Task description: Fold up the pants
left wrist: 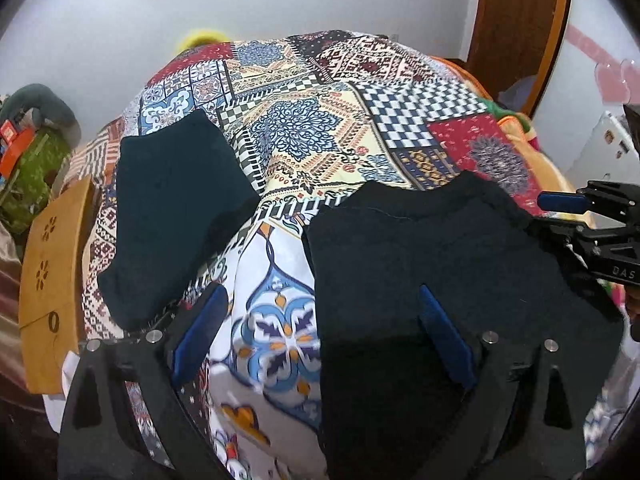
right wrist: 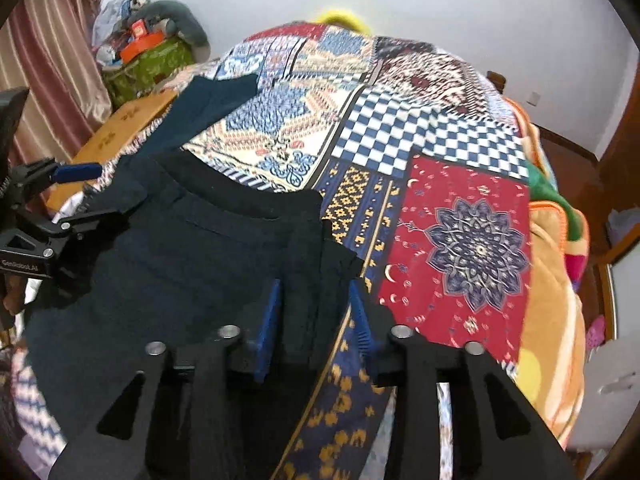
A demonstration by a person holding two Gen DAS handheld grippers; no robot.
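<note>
— How is the left gripper [left wrist: 320, 336] seen to stand?

— Its two blue pads are set wide apart. One edge of the dark pants [left wrist: 432, 264] lies between them, just beside the right-hand pad, but no pad is seen pressing the cloth, so nothing is held.

— And the right gripper [right wrist: 316, 320]?

— Its jaws are set partly apart, with the opposite edge of the pants [right wrist: 180, 264] lying between the pads. Whether the cloth is pinched cannot be told. Only no earlier view is given, so nothing more is said of the jaws.

— Where are the pants placed, and how are they pointed?

— They are spread on the near part of the bedspread [left wrist: 304, 128]. The waistband is turned toward the far wall; the long axis is run from there back toward the grippers. The cloth is soft, matte and nearly black, lying in a flat, roughly rectangular slab.

— What is found further out?

— A second dark, teal-tinted folded cloth [left wrist: 176, 208] is laid to the left, well apart from the pants. The bedspread is printed in patchwork: checks, floral medallions, a red panel. A tan wooden board [left wrist: 52, 272] is seen at the bed's left edge.
</note>
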